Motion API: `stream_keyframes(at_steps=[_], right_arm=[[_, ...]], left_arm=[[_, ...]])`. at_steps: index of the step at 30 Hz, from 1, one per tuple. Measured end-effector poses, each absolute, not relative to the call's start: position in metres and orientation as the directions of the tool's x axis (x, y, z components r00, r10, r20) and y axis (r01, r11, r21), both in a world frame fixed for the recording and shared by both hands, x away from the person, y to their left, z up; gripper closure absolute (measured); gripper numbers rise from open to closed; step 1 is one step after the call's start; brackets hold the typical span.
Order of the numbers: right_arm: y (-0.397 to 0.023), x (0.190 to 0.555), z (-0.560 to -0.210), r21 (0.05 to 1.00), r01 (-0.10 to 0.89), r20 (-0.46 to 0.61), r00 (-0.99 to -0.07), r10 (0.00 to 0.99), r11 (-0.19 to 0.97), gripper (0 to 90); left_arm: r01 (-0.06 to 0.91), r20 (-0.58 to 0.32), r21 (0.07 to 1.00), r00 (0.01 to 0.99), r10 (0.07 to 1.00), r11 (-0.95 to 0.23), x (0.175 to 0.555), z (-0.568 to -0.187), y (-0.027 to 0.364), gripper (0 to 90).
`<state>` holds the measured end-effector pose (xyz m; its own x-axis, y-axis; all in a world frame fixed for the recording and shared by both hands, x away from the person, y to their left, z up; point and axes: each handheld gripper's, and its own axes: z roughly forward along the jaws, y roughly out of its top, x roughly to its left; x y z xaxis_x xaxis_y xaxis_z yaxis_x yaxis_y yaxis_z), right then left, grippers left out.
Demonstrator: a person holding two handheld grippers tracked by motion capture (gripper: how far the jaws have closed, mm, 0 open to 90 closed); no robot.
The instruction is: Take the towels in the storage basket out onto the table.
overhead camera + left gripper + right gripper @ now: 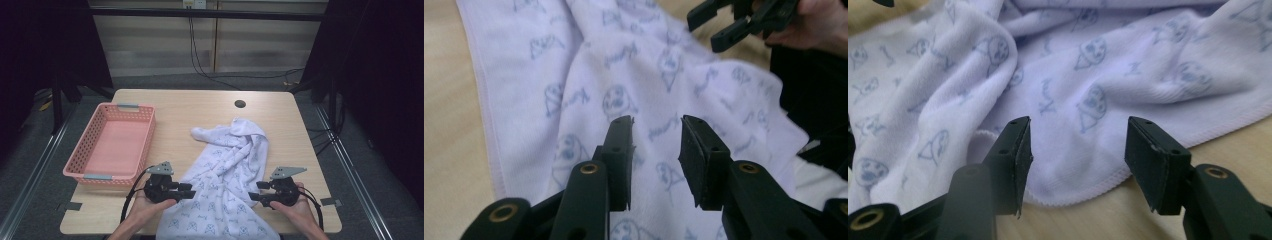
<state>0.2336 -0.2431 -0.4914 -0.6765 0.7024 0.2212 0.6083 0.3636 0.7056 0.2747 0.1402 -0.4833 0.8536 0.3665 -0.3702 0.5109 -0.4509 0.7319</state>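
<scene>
Two tools are flanking the towel (227, 175) in the high view: I am holding my left tool (187, 190) at the towel's left edge and my right tool (256, 190) at its right edge, both near its nearer end. The white, blue-printed towel is lying crumpled on the worktop (200, 107), its near end hanging over the front edge, and a pink basket (142, 130) is sitting to the left of the towel.

In the left gripper view, my left tool (656, 132) is hovering over the towel (589, 65) with its jaws parted and gripping nothing; my right tool (704, 27) is showing beyond the towel.

In the right gripper view, my right tool (1078, 132) is standing wide apart, empty, just before the towel's hemmed edge (1088, 187).
</scene>
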Motion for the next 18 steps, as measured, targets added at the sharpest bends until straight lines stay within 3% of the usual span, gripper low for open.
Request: stream_keyframes(at_steps=[5,6,7,11,18], right_arm=[[-0.235,0.23,-0.498,0.688,0.598,0.18,-0.691,0.7,0.413,45.0],[-0.235,0.229,-0.499,0.693,0.584,0.159,-0.696,0.7,0.423,49.4],[-0.233,0.226,-0.498,0.69,0.558,0.093,-0.7,0.708,0.461,60.4],[-0.239,0.226,-0.493,0.656,0.596,0.059,-0.652,0.756,0.463,87.5],[-0.304,0.237,-0.486,0.659,0.691,0.075,-0.453,0.888,0.297,89.1]], left_arm=[[0.524,-0.365,0.709,0.845,0.391,-0.471,0.274,-0.495,0.141,65.6],[0.514,-0.35,0.709,0.851,0.393,-0.482,0.273,-0.496,0.141,65.6],[0.519,-0.353,0.707,0.847,0.397,-0.48,0.273,-0.497,0.142,64.9],[0.514,-0.33,0.69,0.85,0.411,-0.509,0.268,-0.501,0.142,62.3],[0.52,-0.322,0.677,0.845,0.426,-0.521,0.255,-0.499,0.145,62.3]])
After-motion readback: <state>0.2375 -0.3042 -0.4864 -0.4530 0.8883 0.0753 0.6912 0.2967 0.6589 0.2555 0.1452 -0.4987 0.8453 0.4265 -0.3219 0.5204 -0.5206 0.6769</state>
